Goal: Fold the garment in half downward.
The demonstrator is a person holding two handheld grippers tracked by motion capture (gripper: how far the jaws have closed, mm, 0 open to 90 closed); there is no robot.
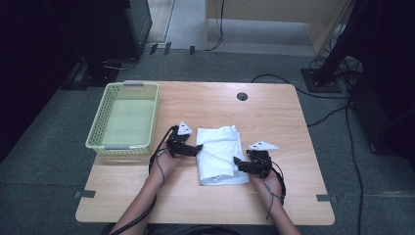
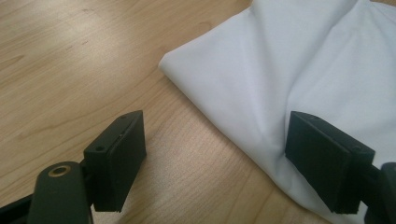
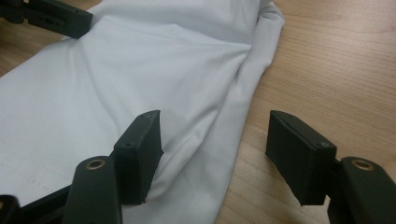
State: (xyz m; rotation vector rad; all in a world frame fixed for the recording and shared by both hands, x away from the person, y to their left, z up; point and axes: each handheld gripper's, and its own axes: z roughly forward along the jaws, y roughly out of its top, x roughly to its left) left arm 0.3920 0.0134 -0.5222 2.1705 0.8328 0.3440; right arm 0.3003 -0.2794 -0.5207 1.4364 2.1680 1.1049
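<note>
A folded white cloth (image 1: pixel 219 154) lies on the wooden table (image 1: pixel 274 112), a little right of its middle. My left gripper (image 1: pixel 197 150) is at the cloth's left edge. In the left gripper view it (image 2: pixel 215 135) stands open: one jaw is over bare wood and the other rests on the cloth (image 2: pixel 289 60), with the folded edge between them. My right gripper (image 1: pixel 238 163) is at the cloth's right edge, near its front corner. In the right gripper view it (image 3: pixel 215 130) is open too and straddles the cloth's (image 3: pixel 140 70) edge without pinching it. The left gripper (image 3: pixel 51 16) shows at the far side.
A pale yellow-green perforated basket (image 1: pixel 97 128) sits on the table's left part, close behind my left hand. A round cable hole (image 1: pixel 242 96) is near the back edge. Bare wood lies in front of the cloth and to its right.
</note>
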